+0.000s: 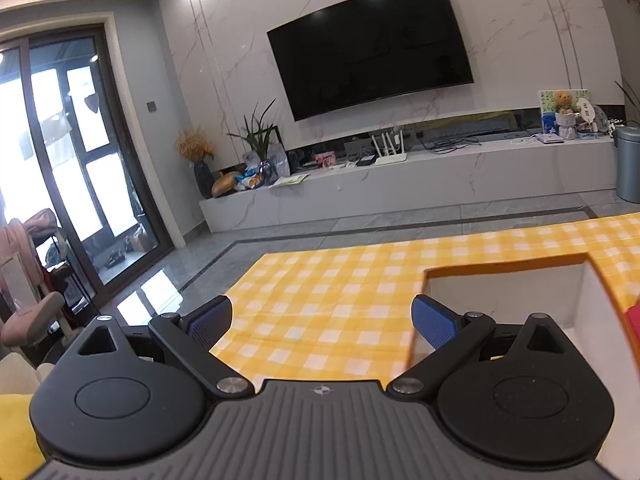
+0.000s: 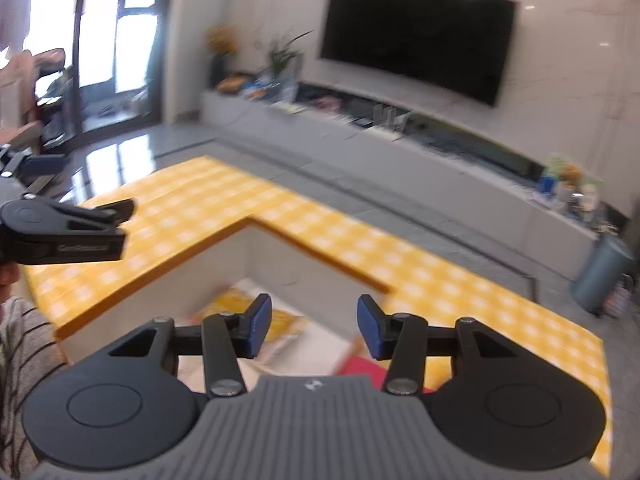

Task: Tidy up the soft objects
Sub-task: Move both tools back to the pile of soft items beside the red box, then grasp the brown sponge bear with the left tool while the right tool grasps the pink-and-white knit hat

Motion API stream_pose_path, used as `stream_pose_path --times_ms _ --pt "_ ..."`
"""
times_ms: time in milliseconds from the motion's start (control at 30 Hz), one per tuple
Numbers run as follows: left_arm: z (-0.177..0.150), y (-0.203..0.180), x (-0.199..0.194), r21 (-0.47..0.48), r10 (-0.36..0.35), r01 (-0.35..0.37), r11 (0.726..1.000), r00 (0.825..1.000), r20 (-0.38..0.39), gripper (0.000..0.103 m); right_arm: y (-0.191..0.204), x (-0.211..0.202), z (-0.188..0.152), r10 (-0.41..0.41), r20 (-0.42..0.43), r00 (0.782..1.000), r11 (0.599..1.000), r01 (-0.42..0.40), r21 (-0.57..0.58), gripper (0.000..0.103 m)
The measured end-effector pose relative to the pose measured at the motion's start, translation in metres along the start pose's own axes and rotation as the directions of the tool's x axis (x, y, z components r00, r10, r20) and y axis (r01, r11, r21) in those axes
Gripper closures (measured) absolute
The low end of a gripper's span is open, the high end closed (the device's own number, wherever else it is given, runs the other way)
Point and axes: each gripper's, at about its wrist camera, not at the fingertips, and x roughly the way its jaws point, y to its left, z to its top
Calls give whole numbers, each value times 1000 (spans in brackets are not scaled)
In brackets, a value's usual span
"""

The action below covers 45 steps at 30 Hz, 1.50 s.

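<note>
Soft yellow cloth (image 2: 240,308) lies at the bottom of the white-walled box (image 2: 160,292), just beyond and below the left pad of the right tongs (image 2: 314,326). A red soft thing (image 2: 362,368) lies beside it in the same box, under the right pad; the picture is blurred, so its exact shape is hard to tell. The right tongs hang above the box with their blue pads apart and nothing between them. The left tongs (image 1: 322,322) are spread wide and empty too, above the yellow checked tablecloth (image 1: 320,280), with the box's corner (image 1: 508,292) just ahead of their right pad. From the right wrist, the left tongs (image 2: 80,224) show at the left edge, above the tablecloth, well apart from the box's contents.
</note>
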Motion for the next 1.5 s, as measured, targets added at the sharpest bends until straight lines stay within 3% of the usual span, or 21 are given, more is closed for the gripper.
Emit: stream_pose_path --times_ms 200,300,400,567,733,833,967,1033,1100,1167,1200,1300,1367,1433,1500 --pt "15 -27 -21 23 -124 124 992 992 21 0 -56 -48 -23 -159 125 979 976 136 171 47" --pt "21 -46 -38 34 -181 179 983 981 65 0 -90 -71 -42 -251 153 956 926 191 324 38" --pt "26 -65 -49 33 -249 247 968 967 57 0 -122 -85 -64 -340 123 932 864 258 433 36" --pt "32 -104 -61 86 -344 338 937 937 58 0 -165 -86 -102 -416 38 908 772 331 543 36" --pt "35 -152 -73 129 -439 435 891 898 5 0 -201 -67 -139 -420 -52 906 689 356 631 35" --pt "40 -171 -85 92 -529 527 845 848 -1 0 -215 -54 -158 -389 -115 914 646 360 673 34" --pt "53 -197 -91 108 -601 603 790 797 -52 0 -211 -15 -177 -161 -161 974 734 227 640 32" --pt "56 -209 -89 117 -628 633 765 774 -79 0 -207 6 -185 -59 -200 978 753 175 634 32" --pt "56 -223 -82 131 -647 657 742 754 -117 0 -201 19 -188 -26 -236 971 765 172 621 29" --pt "56 -233 -73 141 -667 674 725 738 -100 0 -197 30 -186 -16 -242 970 780 163 604 17" --pt "55 -236 -70 148 -673 676 721 735 -82 0 -194 34 -185 -5 -235 972 786 149 600 15" --pt "56 -251 -56 153 -644 651 744 759 -98 0 -189 37 -184 29 -208 978 799 102 593 12" --pt "58 -255 -41 123 -639 649 751 761 -117 0 -187 38 -185 19 -219 976 804 115 584 10" --pt "59 -260 -25 90 -639 656 749 751 -166 0 -187 42 -186 14 -228 973 805 124 580 10" --pt "60 -265 -4 58 -648 676 735 725 -235 0 -188 45 -187 22 -237 971 804 124 582 10"
